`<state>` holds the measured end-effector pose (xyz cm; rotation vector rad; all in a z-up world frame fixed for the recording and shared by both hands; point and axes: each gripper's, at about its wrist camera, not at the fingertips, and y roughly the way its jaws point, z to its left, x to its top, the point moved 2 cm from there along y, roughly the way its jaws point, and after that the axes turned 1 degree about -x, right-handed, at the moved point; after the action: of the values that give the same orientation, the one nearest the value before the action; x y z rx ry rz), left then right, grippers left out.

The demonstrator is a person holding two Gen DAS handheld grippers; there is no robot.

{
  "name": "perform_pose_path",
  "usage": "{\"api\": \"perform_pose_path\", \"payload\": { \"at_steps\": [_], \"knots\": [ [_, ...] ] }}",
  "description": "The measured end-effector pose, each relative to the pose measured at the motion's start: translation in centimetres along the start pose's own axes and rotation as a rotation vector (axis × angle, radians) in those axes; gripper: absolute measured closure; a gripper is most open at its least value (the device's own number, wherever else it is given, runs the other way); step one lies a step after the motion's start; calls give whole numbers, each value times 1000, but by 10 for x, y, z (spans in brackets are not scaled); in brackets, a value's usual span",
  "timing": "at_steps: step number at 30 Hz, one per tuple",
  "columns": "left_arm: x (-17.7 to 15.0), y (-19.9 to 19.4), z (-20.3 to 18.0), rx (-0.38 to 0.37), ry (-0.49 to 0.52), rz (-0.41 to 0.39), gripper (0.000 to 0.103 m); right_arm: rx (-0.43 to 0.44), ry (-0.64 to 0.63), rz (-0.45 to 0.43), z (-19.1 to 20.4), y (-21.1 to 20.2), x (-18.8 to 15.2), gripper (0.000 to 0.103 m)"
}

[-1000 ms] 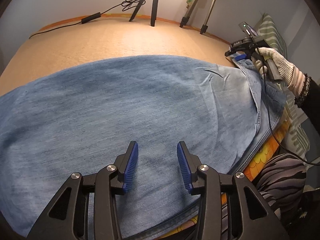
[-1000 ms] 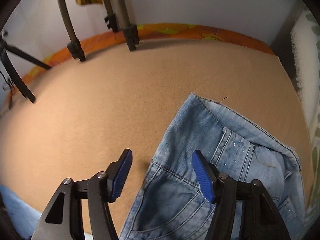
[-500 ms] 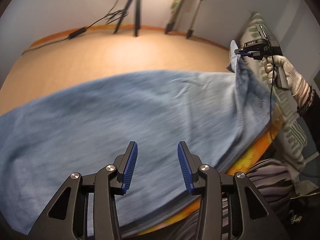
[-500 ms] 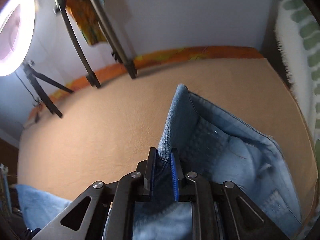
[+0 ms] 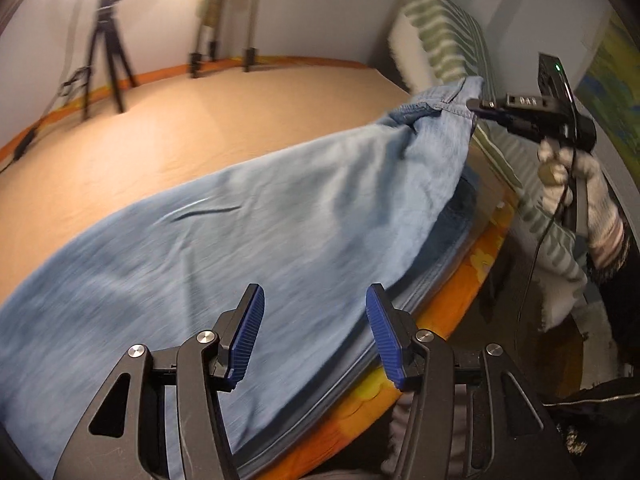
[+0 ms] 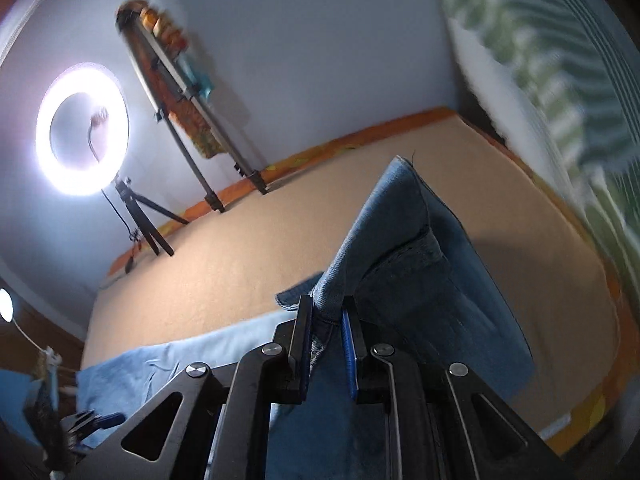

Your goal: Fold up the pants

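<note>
- We have the pants (image 5: 280, 240) spread across the tan bed surface (image 5: 200, 120), legs running off to the left of the left wrist view, with the waistband end raised clear of the bed at the right.
- Our right gripper (image 6: 326, 336) has its jaws pinched nearly together on the waistband corner — denim stands up between the pads, and the left wrist view shows the same corner hanging from it.
- Our left gripper (image 5: 312, 332) hovers over the near edge of the pants with its jaws about half apart and opening; the cloth lies below the fingers, not pinched by them.
- We judge the fold barely begun: one corner is lifted, no part yet lies doubled over another.
- Left to do — carry the waistband across, lay it flat, then fold the length.
- Around us: a striped pillow (image 5: 448, 52), tripods (image 5: 106, 52) and a ring light (image 6: 82, 128) by the wall.
</note>
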<state>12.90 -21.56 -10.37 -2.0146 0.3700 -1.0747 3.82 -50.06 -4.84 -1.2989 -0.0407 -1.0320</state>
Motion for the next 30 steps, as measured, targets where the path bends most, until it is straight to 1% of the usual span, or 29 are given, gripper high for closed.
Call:
{"api": "perform_pose_path", "payload": {
  "at_steps": [3,7,10,12,13,15,17,19,21,23,25,26,27,29,30],
  "knots": [
    [11,15,-19,-12,61,36,51,-20,38,-19,-30,-8,-21,91],
    [19,30,-43,-32,120,71,51,8,167,24,-78,-2,-54,91],
    [22,51,-63,-38,175,115,51,80,261,77,-105,10,-74,91],
    [23,65,-76,-33,215,141,51,138,301,91,-114,16,-82,86],
    [23,69,-81,-29,233,152,51,161,313,82,-118,17,-83,84],
    [26,82,-94,-4,289,169,51,191,321,62,-123,15,-82,58],
    [30,90,-104,13,333,171,51,205,333,27,-133,12,-75,56],
    [35,97,-112,12,351,163,51,203,355,12,-141,14,-66,56],
    [38,103,-119,12,360,147,51,202,387,19,-151,19,-60,56],
    [37,109,-122,-4,351,143,51,174,410,51,-157,28,-56,56],
    [34,115,-121,-6,340,149,51,167,420,76,-159,38,-55,67],
    [32,117,-121,1,341,152,51,159,416,92,-158,42,-55,78],
    [29,120,-120,13,345,159,51,148,408,112,-159,43,-56,86],
    [26,122,-118,21,344,171,51,159,387,114,-154,37,-56,97],
    [27,120,-115,22,335,166,51,160,383,106,-152,32,-54,99]
  ]
}}
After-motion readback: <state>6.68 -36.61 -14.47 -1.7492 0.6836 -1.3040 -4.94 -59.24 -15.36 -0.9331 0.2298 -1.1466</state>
